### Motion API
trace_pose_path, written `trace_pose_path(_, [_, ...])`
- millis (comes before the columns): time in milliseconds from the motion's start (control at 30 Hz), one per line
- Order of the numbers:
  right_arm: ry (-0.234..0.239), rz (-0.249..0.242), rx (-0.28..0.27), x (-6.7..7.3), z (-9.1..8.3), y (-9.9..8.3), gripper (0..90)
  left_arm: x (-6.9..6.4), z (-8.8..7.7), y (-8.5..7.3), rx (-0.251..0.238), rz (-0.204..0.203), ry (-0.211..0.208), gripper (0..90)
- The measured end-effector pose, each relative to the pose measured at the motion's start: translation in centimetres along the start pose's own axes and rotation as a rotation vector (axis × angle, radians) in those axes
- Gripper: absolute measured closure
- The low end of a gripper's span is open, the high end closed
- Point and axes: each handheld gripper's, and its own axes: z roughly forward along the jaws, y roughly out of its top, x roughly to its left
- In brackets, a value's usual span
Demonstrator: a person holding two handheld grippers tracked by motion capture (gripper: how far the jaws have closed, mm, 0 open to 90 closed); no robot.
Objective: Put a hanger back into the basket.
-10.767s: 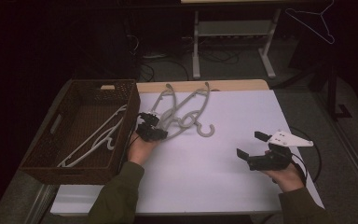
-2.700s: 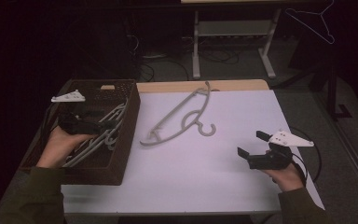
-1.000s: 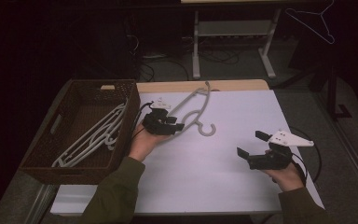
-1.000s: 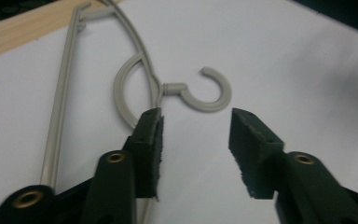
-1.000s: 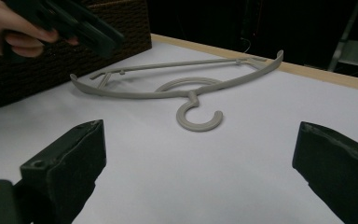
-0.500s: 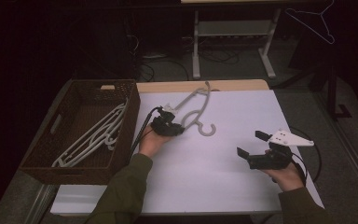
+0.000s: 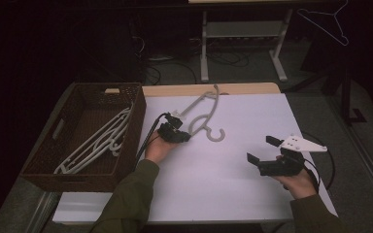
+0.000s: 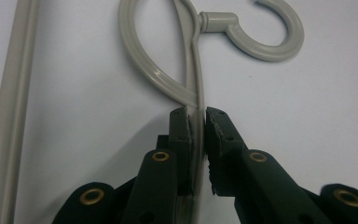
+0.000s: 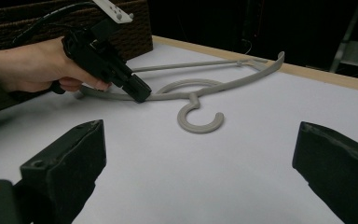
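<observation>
A grey plastic hanger [image 7: 209, 109] lies flat on the white table top [image 7: 223, 194], its hook [image 8: 279, 46] toward the table's middle. My left gripper [image 7: 182, 137] is down on it near the basket. Its jaws have just been closing and now pinch the hanger's thin arm [image 8: 197, 116] just below the hook's neck. In the right gripper view that same gripper [image 9: 140, 93] grips the arm to the left of the hook [image 9: 200, 123]. My right gripper [image 7: 261, 149] rests at the table's right, open wide with nothing between its jaws [image 9: 200, 135], facing the hanger.
A brown wicker basket [image 7: 135, 121] stands at the table's left edge with several white hangers [image 7: 97, 143] lying in it. Beyond the table's wooden far edge [image 7: 243, 88] are a metal stand's legs [image 7: 205, 48] and floor cables. A wire hanger [image 7: 328, 19] hangs at the top right.
My left gripper has come down from just above the hanger and shut on its arm. The right gripper has stayed where it was.
</observation>
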Motion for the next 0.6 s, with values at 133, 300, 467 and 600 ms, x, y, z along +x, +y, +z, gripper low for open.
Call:
trace_pose_path(133, [-0.001, -0.002, -0.003, 0.0, 0.0, 0.0, 2.3, -0.5, -0.3, -0.1, 0.031, 0.022, -0.013, 81.5])
trace_pose_path(300, [-0.004, -0.003, -0.003, 0.0, 0.0, 0.0, 2.3, -1.5, -1.2, -1.1, 0.046, 0.039, -0.045, 81.5])
trace_pose_path(467, [-0.003, -0.007, 0.000, 0.1, 0.0, 0.0, 2.3, -2.8, -2.4, -2.8, 0.059, 0.072, -0.081, 81.5])
trace_pose_path(600, [-0.002, -0.010, 0.003, 0.3, 0.2, 0.0, 2.3, -4.0, -3.5, -3.9, 0.080, 0.095, -0.120, 81.5])
